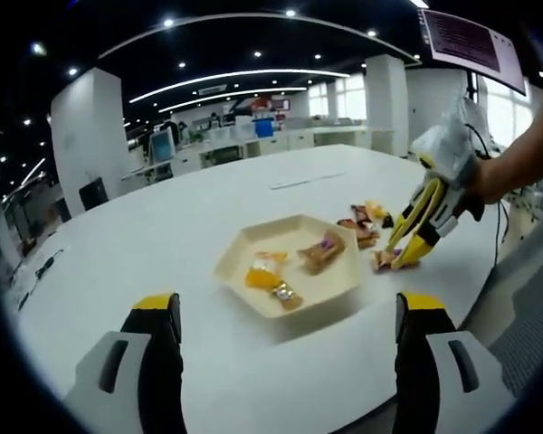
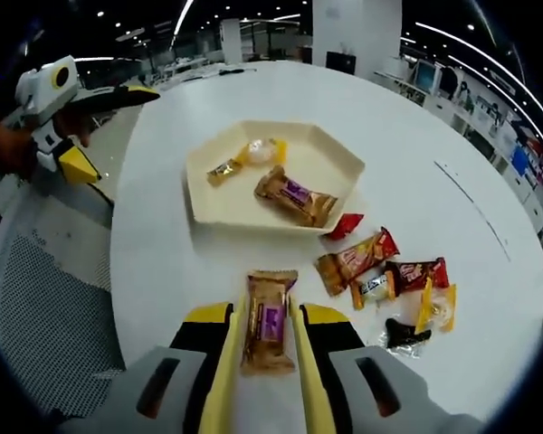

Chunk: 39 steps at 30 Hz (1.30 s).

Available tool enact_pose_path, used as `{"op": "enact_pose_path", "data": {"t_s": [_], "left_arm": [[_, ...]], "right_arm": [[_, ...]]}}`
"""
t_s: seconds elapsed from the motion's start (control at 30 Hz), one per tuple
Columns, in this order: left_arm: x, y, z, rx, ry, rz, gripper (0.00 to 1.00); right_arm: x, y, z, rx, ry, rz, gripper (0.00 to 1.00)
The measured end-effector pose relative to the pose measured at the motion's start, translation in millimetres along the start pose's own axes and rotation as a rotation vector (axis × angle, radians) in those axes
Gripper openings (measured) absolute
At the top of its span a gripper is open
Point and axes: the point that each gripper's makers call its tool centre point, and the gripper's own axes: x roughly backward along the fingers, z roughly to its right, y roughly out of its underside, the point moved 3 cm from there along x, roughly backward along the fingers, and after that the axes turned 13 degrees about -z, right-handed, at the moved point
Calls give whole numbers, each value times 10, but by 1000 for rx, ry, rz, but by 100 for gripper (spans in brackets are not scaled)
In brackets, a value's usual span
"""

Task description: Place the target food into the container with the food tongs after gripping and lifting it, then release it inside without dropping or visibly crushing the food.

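In the left gripper view the left hand-held gripper [image 1: 285, 339] hangs above the white desk [image 1: 163, 235] with its two yellow-tipped jaws spread wide and nothing between them; ahead of it the desk top is bare up to the cream hexagonal tray [image 1: 290, 267], which sits near the desk's curved near edge, and beyond the tray a broad stretch of white surface runs off toward the far office furniture. In the tray lie an orange-yellow wrapped sweet [image 1: 264, 274] and a brown wrapped cake [image 1: 322, 252]. To the right, the right hand-held gripper [image 1: 394, 260] comes down from a person's arm, its yellow tongs [image 1: 416, 221] closed onto a packet at the desk beside a loose cluster of snacks [image 1: 366, 221] (this group lies just outside the tray's right side). In the right gripper view the tongs [image 2: 224, 362] run forward as two yellow bars pressed against both long sides of a brown wrapped cake with a purple label [image 2: 270, 321], so the right hand-held gripper [image 2: 270, 348] is clamped on it through the tongs; the wrapper looks flat and uncrushed, close to the desk [image 2: 462, 181] and short of the tray [image 2: 335, 163], with bare surface between them. The scattered snacks [image 2: 385, 276] lie to the right of the cake, with open room beyond them toward the desk's rim. The left hand-held gripper [image 2: 109, 108] sits at the upper left past the desk's edge, beside a mesh chair [image 2: 45, 307]
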Motion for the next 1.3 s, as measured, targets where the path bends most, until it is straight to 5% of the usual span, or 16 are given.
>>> {"op": "enact_pose_path", "data": {"t_s": [1.3], "left_arm": [[-58, 53, 54, -27, 21, -34, 93]], "right_arm": [[197, 43, 170, -7, -25, -10, 24]]}}
